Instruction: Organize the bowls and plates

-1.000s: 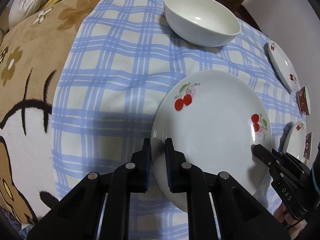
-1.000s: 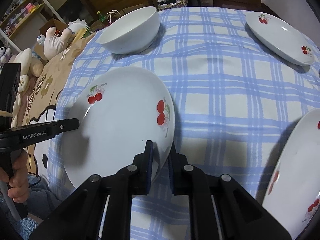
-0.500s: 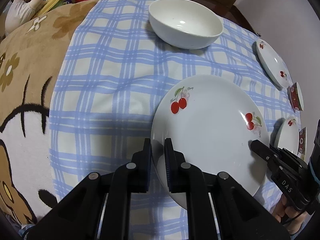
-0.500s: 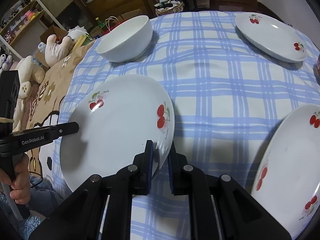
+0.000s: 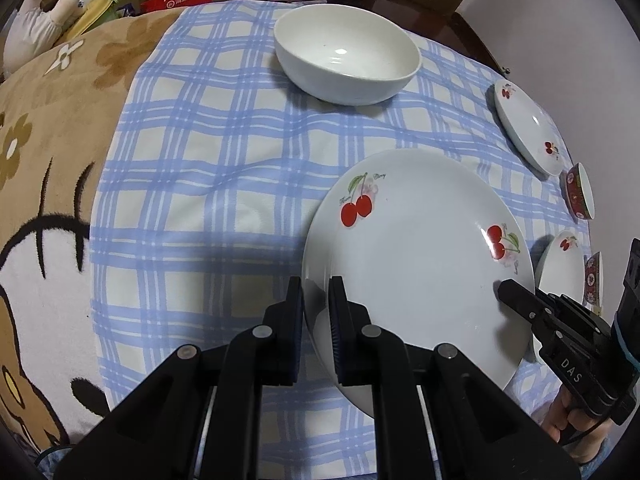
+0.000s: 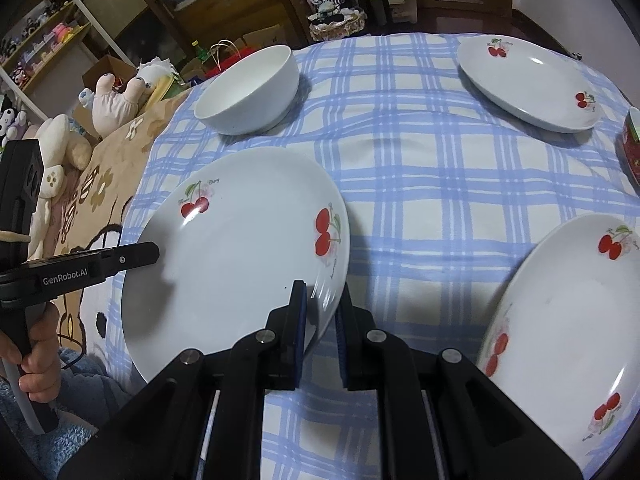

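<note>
Plate (image 5: 416, 256) with red cherry prints, white and shallow, is pinched at opposite edges by both grippers and hangs tilted above the blue-checked tablecloth (image 5: 208, 168), its shadow falling on the cloth beneath it. The left gripper (image 5: 316, 300) has its 2 jaws nearly closed, clamping the rim on the plate's left side, with 1 pad above the rim and 1 below. The right gripper (image 6: 322, 304) does the same on the opposite side, its jaws drawn tight over the rim close to a cherry print. In the left wrist view the right gripper's black body enters from the lower right, a hand (image 5: 568, 420) wrapped round its handle; in the right wrist view the left gripper's body, lettered in white, reaches in from the left, a hand (image 6: 36, 364) on its grip.

Beyond the held plate a plain white bowl (image 5: 346, 52) stands upright on the cloth. A second cherry plate (image 6: 528, 82) lies flat at the far right, and a third (image 6: 568, 340) sits at the near right, just beside the right gripper. 2 small red-patterned bowls (image 5: 580, 192) rest at the cloth's right edge. Plush toys (image 6: 116, 98) lie on a brown blanket (image 5: 44, 132) to the left.
</note>
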The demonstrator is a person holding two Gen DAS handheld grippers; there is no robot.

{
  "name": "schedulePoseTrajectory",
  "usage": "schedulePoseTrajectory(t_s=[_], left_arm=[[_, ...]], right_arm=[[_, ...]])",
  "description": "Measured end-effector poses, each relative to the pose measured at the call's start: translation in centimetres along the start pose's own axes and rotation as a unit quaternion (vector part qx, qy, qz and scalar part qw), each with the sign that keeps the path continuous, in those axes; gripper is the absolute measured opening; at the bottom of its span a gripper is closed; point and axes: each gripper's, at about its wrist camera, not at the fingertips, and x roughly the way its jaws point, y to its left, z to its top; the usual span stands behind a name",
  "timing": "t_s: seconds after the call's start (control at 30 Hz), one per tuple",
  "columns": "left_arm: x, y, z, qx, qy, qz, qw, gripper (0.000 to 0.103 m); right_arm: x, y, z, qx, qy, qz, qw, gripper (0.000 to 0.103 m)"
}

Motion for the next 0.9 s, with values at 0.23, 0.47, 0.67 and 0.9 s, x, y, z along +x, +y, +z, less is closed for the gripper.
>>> schedulePoseTrajectory(t_s=[0.23, 0.47, 0.67, 0.9], left_arm=[[-0.2, -1.2, -0.3, 0.018, 0.001, 0.005, 0.9998, 0.012], [-1.6, -2.6, -0.5, 0.016, -0.019, -0.002, 0.9997, 0.012], [-3.0, -4.5, -0.6, 0.024, -0.034, -0.017, 0.9990, 0.012], [-3.8, -7.9, -0.9, 0.054, -0.042, -0.030, 0.9972, 0.012]], right_arm=[[-1.3, -0.3, -0.1, -0.007, -0.009, -0.008, 1.000, 0.014], [-2.6, -1.4, -0.4, 0.005, -0.016, 0.001, 1.000, 0.014], [-4.4, -2.6, -0.6, 0.014, -0.028, 0.003, 0.999, 0.014], [-7.4, -4.6, -1.3, 0.025, -0.050, -0.013, 0.998, 0.014]])
